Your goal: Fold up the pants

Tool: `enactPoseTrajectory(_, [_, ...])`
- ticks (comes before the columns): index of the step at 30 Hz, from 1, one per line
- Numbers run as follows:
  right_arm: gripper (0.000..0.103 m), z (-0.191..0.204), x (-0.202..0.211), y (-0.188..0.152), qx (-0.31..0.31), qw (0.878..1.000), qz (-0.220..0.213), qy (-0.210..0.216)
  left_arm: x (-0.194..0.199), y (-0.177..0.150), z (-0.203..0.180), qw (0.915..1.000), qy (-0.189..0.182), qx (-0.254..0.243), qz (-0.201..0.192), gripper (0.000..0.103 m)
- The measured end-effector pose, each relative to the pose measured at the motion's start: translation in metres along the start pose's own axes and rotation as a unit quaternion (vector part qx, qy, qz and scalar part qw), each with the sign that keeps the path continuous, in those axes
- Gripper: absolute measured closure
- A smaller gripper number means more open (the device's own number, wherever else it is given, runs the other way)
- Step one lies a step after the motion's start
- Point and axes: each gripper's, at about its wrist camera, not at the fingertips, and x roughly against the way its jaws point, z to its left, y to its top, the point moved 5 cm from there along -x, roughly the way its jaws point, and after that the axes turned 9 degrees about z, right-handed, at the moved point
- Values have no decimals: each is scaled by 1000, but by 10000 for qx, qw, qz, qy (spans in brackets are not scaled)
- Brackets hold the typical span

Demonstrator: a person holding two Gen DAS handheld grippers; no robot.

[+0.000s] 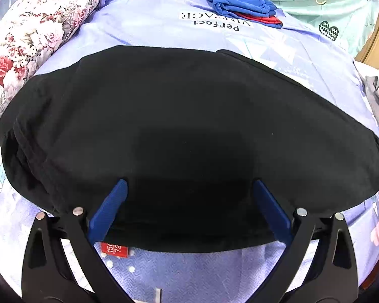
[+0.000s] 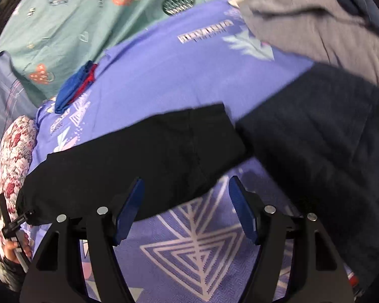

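Observation:
The black pants [image 1: 176,126] lie folded into a wide flat bundle on the lilac bedsheet [image 1: 151,22]. A red size tag [image 1: 113,248] sticks out at their near edge. My left gripper [image 1: 189,184] is open, its blue fingers [image 1: 108,209] resting over the pants' near edge with nothing pinched. In the right wrist view the pants [image 2: 144,149] lie across the middle. My right gripper [image 2: 185,184] is open and empty, just above the pants' near edge and the sheet. The left gripper's side [image 2: 10,222] shows at the pants' left end.
A floral pillow [image 1: 25,40] lies at the left. A folded blue and red garment [image 1: 240,6] sits at the back of the bed. A dark garment [image 2: 321,146] and a grey one [image 2: 315,25] lie on the right. A green quilt [image 2: 75,25] lies behind.

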Motion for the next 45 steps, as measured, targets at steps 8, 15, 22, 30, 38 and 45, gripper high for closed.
enactPoseTrajectory(8, [33, -2, -25, 7, -418, 9989, 189, 22, 1, -3, -1, 9999, 96, 21, -39, 2])
enactPoseTrajectory(15, [36, -10, -39, 33, -1055, 9934, -35, 437, 10, -6, 4, 9984, -284, 300, -388, 2])
enactPoseTrajectory(22, [78, -16, -38, 34, -1297, 9910, -170, 269, 4, -5, -2, 9994, -115, 193, -260, 2])
enactPoseTrajectory(30, [83, 43, 26, 53, -762, 9898, -963, 726, 33, 5, 11, 9969, -120, 340, -704, 2])
enactPoseTrajectory(38, [86, 159, 34, 61, 320, 9896, -1004, 983, 35, 15, 39, 9938, -103, 656, -896, 2])
enactPoseTrajectory(45, [88, 224, 2, 42, 1018, 9871, -628, 1067, 16, 3, 42, 9942, -245, 757, -724, 2])
